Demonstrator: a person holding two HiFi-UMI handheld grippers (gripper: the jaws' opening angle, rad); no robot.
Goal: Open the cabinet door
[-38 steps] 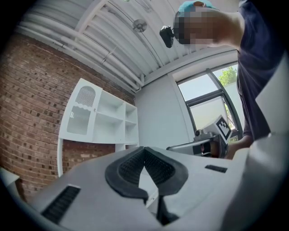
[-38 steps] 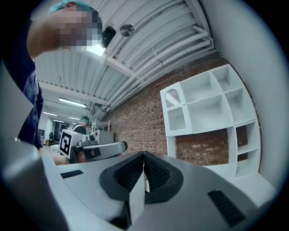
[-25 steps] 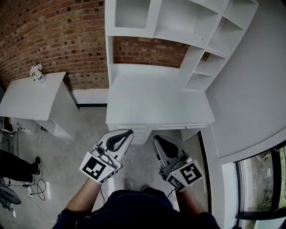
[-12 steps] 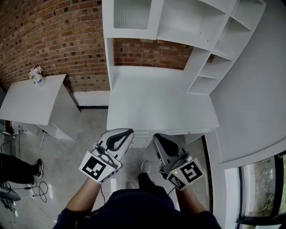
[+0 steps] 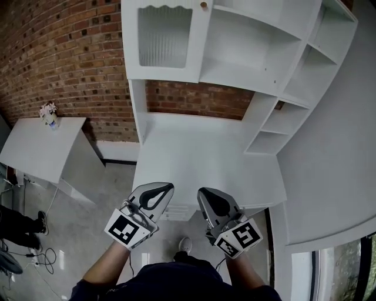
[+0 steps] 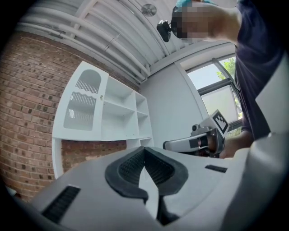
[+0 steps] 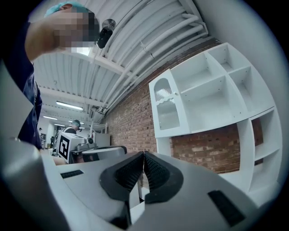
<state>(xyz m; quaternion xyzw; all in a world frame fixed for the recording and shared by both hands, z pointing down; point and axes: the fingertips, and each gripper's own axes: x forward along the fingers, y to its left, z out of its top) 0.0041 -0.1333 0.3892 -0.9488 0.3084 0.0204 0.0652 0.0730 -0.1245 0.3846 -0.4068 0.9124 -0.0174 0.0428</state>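
Note:
The white cabinet door [image 5: 164, 38] has a ribbed glass pane and a small round knob [image 5: 204, 4] at its right edge; it stands closed at the top left of the shelf unit above the white desk [image 5: 200, 159]. My left gripper [image 5: 169, 186] and right gripper [image 5: 201, 191] hover side by side at the desk's near edge, well below and short of the door. Both are shut with nothing held. The left gripper view has its jaws [image 6: 144, 151] meeting below the door [image 6: 83, 106]. In the right gripper view the jaws [image 7: 143, 155] also meet, the door [image 7: 166, 108] ahead.
Open white shelves [image 5: 282, 53] fill the unit to the right of the door. A low white table [image 5: 35, 147] with a flower vase [image 5: 48, 111] stands at the left by the brick wall [image 5: 64, 53]. Another person's legs [image 5: 17, 226] and cables lie on the floor at far left.
Both grippers have moved forward together to the desk's near edge. The cabinet door and knob have come fully into the head view. Jaws stayed shut.

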